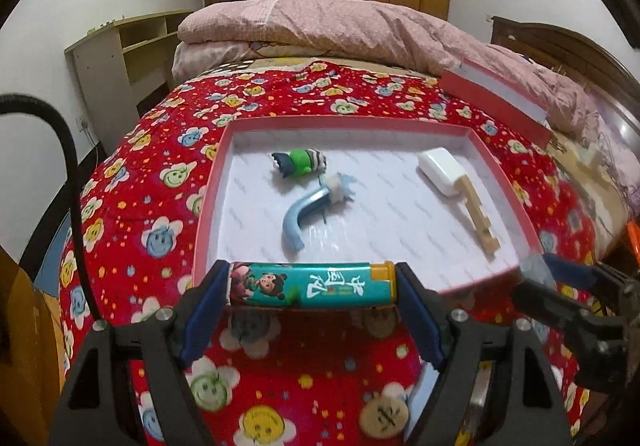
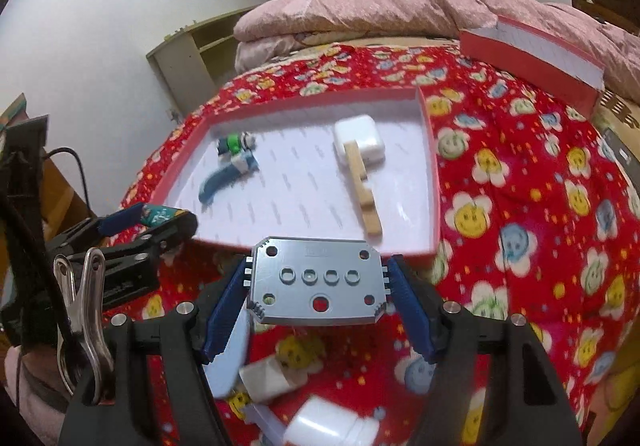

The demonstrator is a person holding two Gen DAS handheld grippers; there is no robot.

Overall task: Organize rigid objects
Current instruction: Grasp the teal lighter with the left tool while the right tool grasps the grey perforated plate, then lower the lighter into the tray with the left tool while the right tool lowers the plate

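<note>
The left tongs (image 1: 312, 288) are spread wide and clamped on a teal tube (image 1: 310, 283), gripped end to end — one pad on its picture end, the other on its yellow cap. The tube is held level just before the near wall of the tray (image 1: 208, 201), above the blanket. The right tongs (image 2: 318, 288) are likewise clamped, on a grey plate (image 2: 316, 280) with a row of round holes, pads pressing its two short sides; it hangs flat at the tray's near edge.

Everything lies on a bed covered by a red blanket (image 1: 132, 181) printed with smiling flowers. A pink quilt (image 1: 320, 21) is heaped at the far end, with wooden wardrobes and a pale shelf unit (image 1: 116, 57) behind, against white walls.

The tray is shallow, pink-rimmed and white inside. It holds a green figure (image 1: 300, 162), a bent blue piece (image 1: 308, 211) just beside it, a white block (image 1: 438, 170), and a wooden strip (image 1: 478, 213) with one end touching or resting on that block. A second pink box (image 1: 496, 101) leans on the quilt to the right. Below the right tongs, blurred white things — perhaps plastic bottles (image 2: 332, 422) — lie on the blanket.
</note>
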